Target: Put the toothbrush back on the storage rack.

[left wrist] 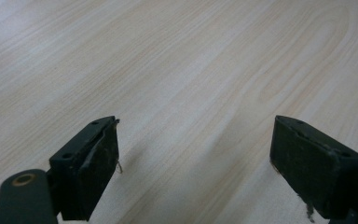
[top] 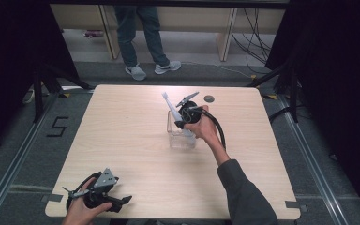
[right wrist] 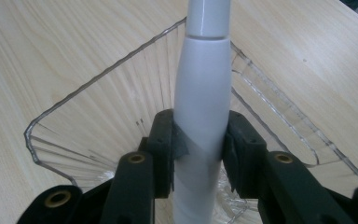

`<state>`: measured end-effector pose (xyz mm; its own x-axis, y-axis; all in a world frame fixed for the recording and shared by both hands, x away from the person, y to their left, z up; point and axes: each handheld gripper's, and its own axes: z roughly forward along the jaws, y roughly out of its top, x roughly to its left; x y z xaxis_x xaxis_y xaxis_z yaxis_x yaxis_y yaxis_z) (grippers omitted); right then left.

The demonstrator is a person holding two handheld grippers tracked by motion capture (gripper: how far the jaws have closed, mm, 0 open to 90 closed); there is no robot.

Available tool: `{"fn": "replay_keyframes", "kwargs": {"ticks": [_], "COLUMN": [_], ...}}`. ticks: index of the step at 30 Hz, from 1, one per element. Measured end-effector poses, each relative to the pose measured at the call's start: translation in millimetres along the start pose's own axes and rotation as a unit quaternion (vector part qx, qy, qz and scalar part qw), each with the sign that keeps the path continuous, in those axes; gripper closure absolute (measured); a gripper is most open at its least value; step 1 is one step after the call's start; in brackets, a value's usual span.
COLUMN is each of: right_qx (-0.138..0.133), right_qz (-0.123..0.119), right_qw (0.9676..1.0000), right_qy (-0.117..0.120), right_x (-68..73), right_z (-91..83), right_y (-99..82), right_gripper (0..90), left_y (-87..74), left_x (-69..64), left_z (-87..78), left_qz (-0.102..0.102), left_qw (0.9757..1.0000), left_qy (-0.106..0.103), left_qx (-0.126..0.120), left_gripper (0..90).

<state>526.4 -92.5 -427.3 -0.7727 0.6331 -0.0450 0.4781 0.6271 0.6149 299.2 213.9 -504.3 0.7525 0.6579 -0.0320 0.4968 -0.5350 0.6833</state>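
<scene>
- Right gripper (right wrist: 200,154): jaws closed on the white toothbrush (right wrist: 200,107), one pad on each side of the handle's thick part.
- Toothbrush sits in the clear cup (right wrist: 98,116); its lower end is inside the cup, and the neck rises past the far rim. Whether the tip touches the cup floor cannot be told.
- High view: the cup (top: 176,137) stands a little right of the table's (top: 122,140) centre; the toothbrush (top: 169,105) leans up and to the left out of it, head uppermost. The right gripper (top: 183,123) is at the cup mouth, the hand behind it.
- Left gripper (left wrist: 193,154): jaws wide apart, nothing between them, bare wood below. High view puts it (top: 122,200) at the near left table edge, well apart from the cup.
- Handling, judged: toothbrush looks light, rigid and smooth plastic. The round, tapered handle could twist or slide between flat pads, so the thick mid-handle is the best hold, as taken now. The thin neck and head are poorer places.
- Cup, judged: thin ribbed clear plastic, light, easily tipped or dragged if the toothbrush pushes on the rim. Nothing steadies it.
- Risk, judged: any sideways pull on the leaning toothbrush levers on the cup wall; a move along the handle's own axis is safer.
- Small dark disc (top: 209,98) lies on the table beyond the cup; a person's legs (top: 143,33) stand past the far edge.
</scene>
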Motion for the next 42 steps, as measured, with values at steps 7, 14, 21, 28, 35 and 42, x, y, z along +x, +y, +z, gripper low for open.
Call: {"fn": "replay_keyframes", "kwargs": {"ticks": [7, 14, 21, 28, 35, 42], "right_qx": [0.0, 0.008, -0.014, -0.034, -0.062, -0.082], "right_qz": [-0.006, 0.021, 0.014, 0.022, 0.02, 0.029], "right_qw": [1.0, 0.9997, 0.9997, 0.999, 0.9976, 0.996], "right_qy": [0.005, 0.013, 0.013, 0.017, 0.02, 0.018], "right_x": [-0.7, 4.0, 2.9, 1.1, 0.5, -1.4], "right_z": [2.6, -1.6, -10.0, -28.8, -39.1, -52.3], "right_y": [0.2, 1.3, 1.5, -0.4, -4.1, -10.2], "right_gripper": [66.4, 62.9, 60.8, 54.9, 49.5, 43.6], "left_y": [0.0, -0.1, 0.0, -0.1, 0.0, -0.2], "left_x": [0.2, 0.1, 0.0, 0.1, 0.2, 0.1], "left_z": [0.1, 0.6, 0.7, 0.8, 0.4, 1.1], "left_qz": [0.003, 0.002, 0.002, 0.002, 0.003, 0.001], "left_qw": [1.0, 1.0, 1.0, 1.0, 1.0, 1.0], "left_qy": [0.0, 0.003, 0.002, 0.002, 0.0, 0.003], "left_qx": [0.002, 0.003, 0.002, 0.001, 0.003, 0.002], "left_gripper": [15.1, 15.1, 15.1, 15.1, 15.1, 15.1]}}
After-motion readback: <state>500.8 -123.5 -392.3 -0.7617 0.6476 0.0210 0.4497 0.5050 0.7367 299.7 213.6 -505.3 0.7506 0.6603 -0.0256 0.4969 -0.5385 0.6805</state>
